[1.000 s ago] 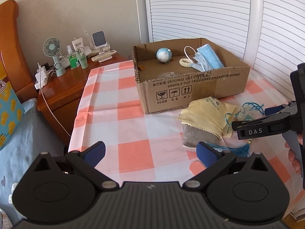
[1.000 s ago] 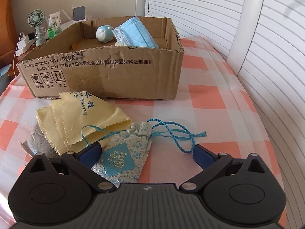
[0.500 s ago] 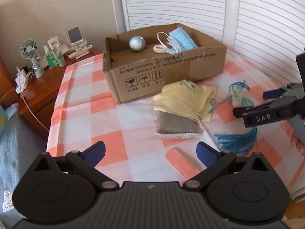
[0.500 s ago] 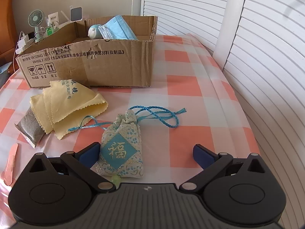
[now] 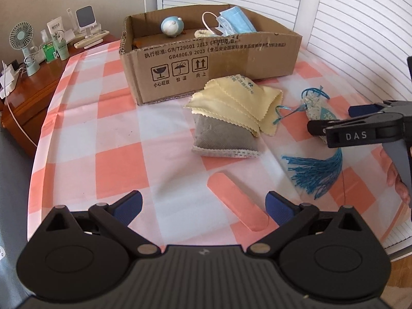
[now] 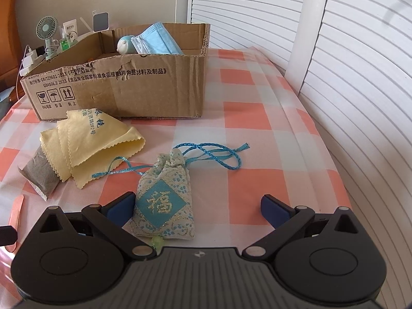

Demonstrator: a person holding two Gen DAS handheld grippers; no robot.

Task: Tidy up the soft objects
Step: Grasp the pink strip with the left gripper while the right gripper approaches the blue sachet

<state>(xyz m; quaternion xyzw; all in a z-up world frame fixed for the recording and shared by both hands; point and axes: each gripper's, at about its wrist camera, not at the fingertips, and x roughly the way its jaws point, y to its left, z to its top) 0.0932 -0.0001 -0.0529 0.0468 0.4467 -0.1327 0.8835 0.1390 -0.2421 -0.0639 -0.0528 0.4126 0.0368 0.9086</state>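
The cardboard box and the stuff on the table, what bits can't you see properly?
- Cardboard box floor: right wrist view, hidden by its near wall.
- Grey pouch: left wrist view, its top lies under the yellow cloths.
- Sachet: left wrist view, lower end covered by the right tool.
- Sachet's bottom edge: right wrist view, behind the tool body.
- Bottle labels: left wrist view, too small.

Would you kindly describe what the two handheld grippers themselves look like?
Both are matte black plastic with round pivot housings, silver rivets and blue finger pads. The right gripper, seen from the side, bears white "DAS" lettering. The left gripper matches. No cables visible.
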